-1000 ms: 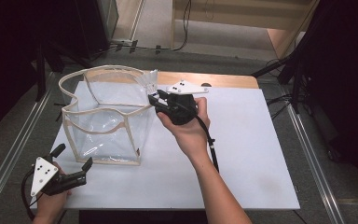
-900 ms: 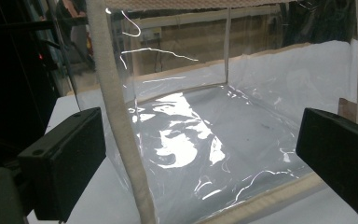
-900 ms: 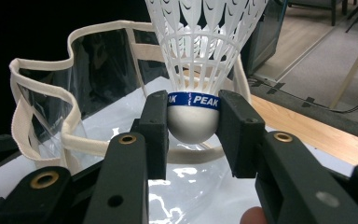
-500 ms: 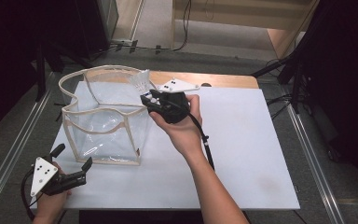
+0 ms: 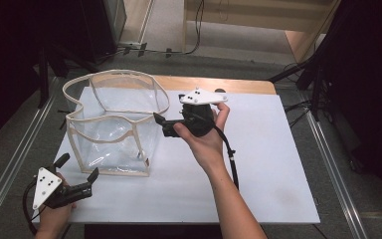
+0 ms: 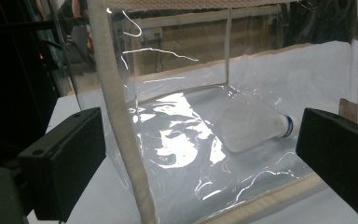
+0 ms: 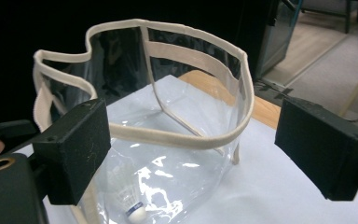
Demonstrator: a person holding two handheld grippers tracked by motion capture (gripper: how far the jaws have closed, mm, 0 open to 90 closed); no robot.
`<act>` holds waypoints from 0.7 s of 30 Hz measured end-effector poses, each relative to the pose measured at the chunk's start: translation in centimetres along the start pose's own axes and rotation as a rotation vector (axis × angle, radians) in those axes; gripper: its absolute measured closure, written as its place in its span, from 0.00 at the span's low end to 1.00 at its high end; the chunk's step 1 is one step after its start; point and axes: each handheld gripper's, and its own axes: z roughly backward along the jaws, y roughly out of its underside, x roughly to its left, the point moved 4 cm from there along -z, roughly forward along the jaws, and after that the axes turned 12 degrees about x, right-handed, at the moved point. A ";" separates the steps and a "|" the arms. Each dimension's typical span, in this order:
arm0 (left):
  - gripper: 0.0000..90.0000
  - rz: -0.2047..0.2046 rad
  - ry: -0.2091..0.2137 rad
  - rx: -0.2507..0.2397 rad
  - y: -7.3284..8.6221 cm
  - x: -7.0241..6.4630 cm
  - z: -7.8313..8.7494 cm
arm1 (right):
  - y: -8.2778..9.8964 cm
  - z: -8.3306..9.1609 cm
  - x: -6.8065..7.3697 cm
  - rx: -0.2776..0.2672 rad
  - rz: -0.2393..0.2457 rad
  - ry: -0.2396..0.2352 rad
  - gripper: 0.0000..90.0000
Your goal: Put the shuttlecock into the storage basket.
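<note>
One clear plastic bag (image 5: 114, 124) with cream fabric trim is seen on the white tabletop (image 5: 268, 164). One white feathered shuttlecock (image 7: 133, 205) is lain inside. The fingers of the right gripper (image 5: 166, 124) have just been opened, with nothing between them; those of the left gripper (image 5: 77, 169) are spread.

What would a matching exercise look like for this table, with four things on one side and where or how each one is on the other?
Things:
1. shuttlecock
2. clear bag
3. right claw
4. left claw

Places or states:
A. open, near the table's front left corner
B. lying on the bag's floor
C. standing open-topped on the white table
D. open and empty, beside the bag's rim, jaws having just been opening

Pairs: 1-B, 2-C, 3-D, 4-A
</note>
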 end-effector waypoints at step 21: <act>0.02 -0.001 -0.001 0.000 0.0 0.0 0.0 | 4.1 1.0 -1.4 0.006 0.025 0.040 0.00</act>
